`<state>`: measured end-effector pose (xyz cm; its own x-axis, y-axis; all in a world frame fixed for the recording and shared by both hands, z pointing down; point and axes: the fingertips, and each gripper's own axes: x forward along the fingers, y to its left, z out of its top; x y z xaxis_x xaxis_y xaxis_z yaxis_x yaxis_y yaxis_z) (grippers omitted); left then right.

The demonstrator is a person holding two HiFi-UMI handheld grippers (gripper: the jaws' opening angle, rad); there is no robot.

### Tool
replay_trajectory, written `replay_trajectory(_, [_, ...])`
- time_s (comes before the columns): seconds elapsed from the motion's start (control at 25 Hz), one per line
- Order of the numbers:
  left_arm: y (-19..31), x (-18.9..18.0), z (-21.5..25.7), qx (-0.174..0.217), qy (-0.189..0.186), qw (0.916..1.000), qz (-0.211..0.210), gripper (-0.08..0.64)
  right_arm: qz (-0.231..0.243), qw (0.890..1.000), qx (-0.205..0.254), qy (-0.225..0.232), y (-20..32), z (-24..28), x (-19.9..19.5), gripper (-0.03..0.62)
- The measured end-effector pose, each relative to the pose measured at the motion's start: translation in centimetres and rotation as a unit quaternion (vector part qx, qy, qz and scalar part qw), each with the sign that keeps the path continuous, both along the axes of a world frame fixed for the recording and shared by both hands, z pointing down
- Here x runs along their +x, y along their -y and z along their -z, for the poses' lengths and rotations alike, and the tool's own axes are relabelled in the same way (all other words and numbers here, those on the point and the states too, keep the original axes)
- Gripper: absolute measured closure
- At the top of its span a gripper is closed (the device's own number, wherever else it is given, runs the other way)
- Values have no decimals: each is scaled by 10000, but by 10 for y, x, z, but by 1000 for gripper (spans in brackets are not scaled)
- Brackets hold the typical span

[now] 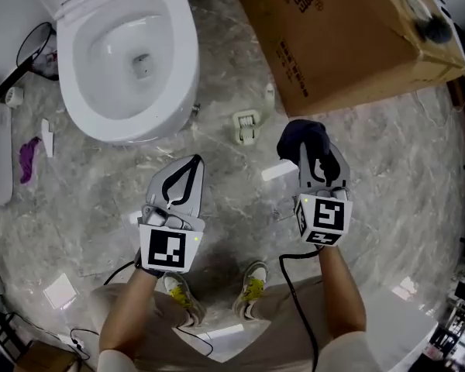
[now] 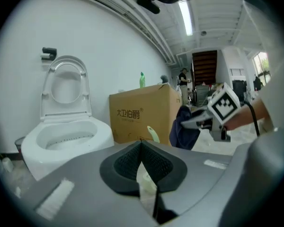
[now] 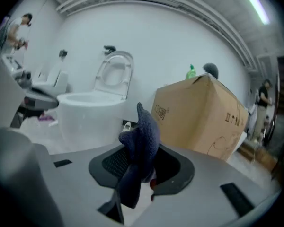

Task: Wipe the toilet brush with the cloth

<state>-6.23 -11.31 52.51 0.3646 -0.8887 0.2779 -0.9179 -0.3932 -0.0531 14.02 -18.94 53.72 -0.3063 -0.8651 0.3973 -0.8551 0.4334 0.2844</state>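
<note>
1. The right gripper (image 1: pixel 310 160), just right of centre in the head view, has its jaws closed on a dark blue cloth (image 1: pixel 302 136). In the right gripper view the cloth (image 3: pixel 142 136) is pinched between the pads and bunches above them in a crumpled peak.
2. The left gripper (image 1: pixel 192 163), lower left of centre, has its jaws brought together tip to tip and grips nothing (in its own view the dark pads meet in a point, with pale floor showing through the slit below).
3. Both grippers are held side by side above the marbled floor (image 1: pixel 387 169), apart from each other, with their tips pointing toward the top of the frame.
4. The toilet brush (image 1: pixel 246 126) (a pale, cream-green thing, as far as I can make out) stands on the floor above the gap between the two grippers. It touches neither gripper, and the cloth is clear of it. In the left gripper view it shows just past the jaw tips, low in front of the box (image 2: pixel 151 134).
5. Further out, a white toilet (image 1: pixel 182 60) with its seat raised fills the upper left, and a brown cardboard box (image 1: pixel 341 37) fills the upper right.
6. At the far left edge lies a purple scrap (image 1: pixel 27 157), and the person's shoes (image 1: pixel 252 285) show at the bottom centre.
</note>
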Motion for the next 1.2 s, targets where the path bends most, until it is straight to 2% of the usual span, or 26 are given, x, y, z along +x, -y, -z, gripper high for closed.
replay_trajectory(0.08, [10, 5, -13, 22, -349, 9994, -86, 560, 341, 9973, 214, -606, 4, -13, -10, 453])
replay_trajectory(0.12, [12, 9, -21, 41, -338, 9991, -248, 560, 472, 9962, 261, -687, 6, -16, -16, 453])
replay_trajectory(0.2, [11, 18, -36, 63, -131, 9981, -595, 560, 599, 9967, 236, -503, 12, -15, -25, 453])
replay_trajectory(0.28, [14, 23, -44, 96, -87, 9970, -760, 560, 697, 9960, 363, -432, 17, -6, -32, 453])
replay_trajectory(0.48, [37, 30, -34, 285, -421, 9959, -753, 560, 706, 9923, 808, -618, 30, 11, -35, 453])
replay_trajectory(0.64, [44, 28, -18, 499, -363, 9954, -734, 560, 536, 9879, 1120, -927, 45, 17, -37, 453])
replay_trajectory(0.76, [51, 25, -19, 499, -330, 9960, -667, 560, 493, 9857, 1214, -1057, 58, 20, -41, 453])
replay_trajectory(0.84, [53, 27, -21, 484, -328, 9960, -676, 560, 475, 9814, 1463, -1147, 63, 31, -42, 453])
replay_trajectory(0.92, [54, 27, -21, 466, -317, 9960, -700, 560, 432, 9726, 1852, -1335, 63, 44, -46, 453])
replay_trajectory(0.96, [55, 26, -21, 459, -305, 9960, -697, 560, 400, 9637, 2122, -1569, 62, 53, -50, 453])
replay_trajectory(1.08, [55, 21, -21, 480, -234, 9965, -640, 560, 387, 9178, 2981, -2594, 60, 73, -69, 451])
replay_trajectory(1.12, [54, 19, -23, 464, -222, 9967, -627, 560, 451, 9094, 3070, -2769, 59, 72, -74, 451])
replay_trajectory(1.2, [54, 16, -28, 397, -255, 9971, -598, 560, 611, 9116, 2972, -2774, 59, 63, -83, 451])
